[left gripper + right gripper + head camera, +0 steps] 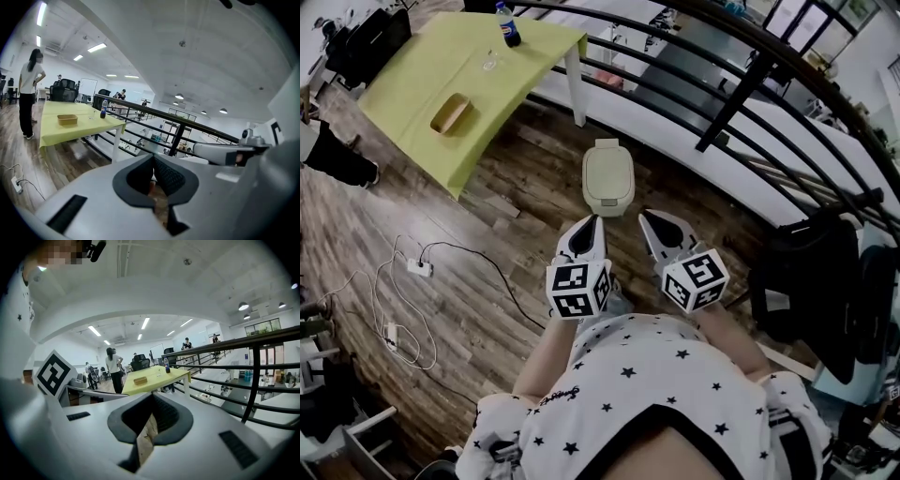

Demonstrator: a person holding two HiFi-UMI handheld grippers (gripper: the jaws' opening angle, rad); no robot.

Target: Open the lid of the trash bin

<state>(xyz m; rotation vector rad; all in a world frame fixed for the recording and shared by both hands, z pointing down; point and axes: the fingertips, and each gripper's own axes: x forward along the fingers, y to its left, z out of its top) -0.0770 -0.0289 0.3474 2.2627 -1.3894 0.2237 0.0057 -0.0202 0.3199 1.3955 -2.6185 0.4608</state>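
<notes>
Head view: we log one trash bin (608,176) on the wooden floor with its lid down flat, so the task is not begun. There are two grippers, the left gripper (588,228) and the right gripper (652,225), both just short of the bin and not touching it. Beyond the bin to its left stands one table (403,89) carrying one bottle (508,25) and one box (450,114).

Left gripper view: jaws drawn together, nothing between them, bin out of sight.

Right gripper view: the same, jaws together and empty.

We judge the whole job remains: reach the lid and lift it.

Yellow-green table (398,80), bottle (508,25), railing (741,94), power strip (419,267)
</notes>
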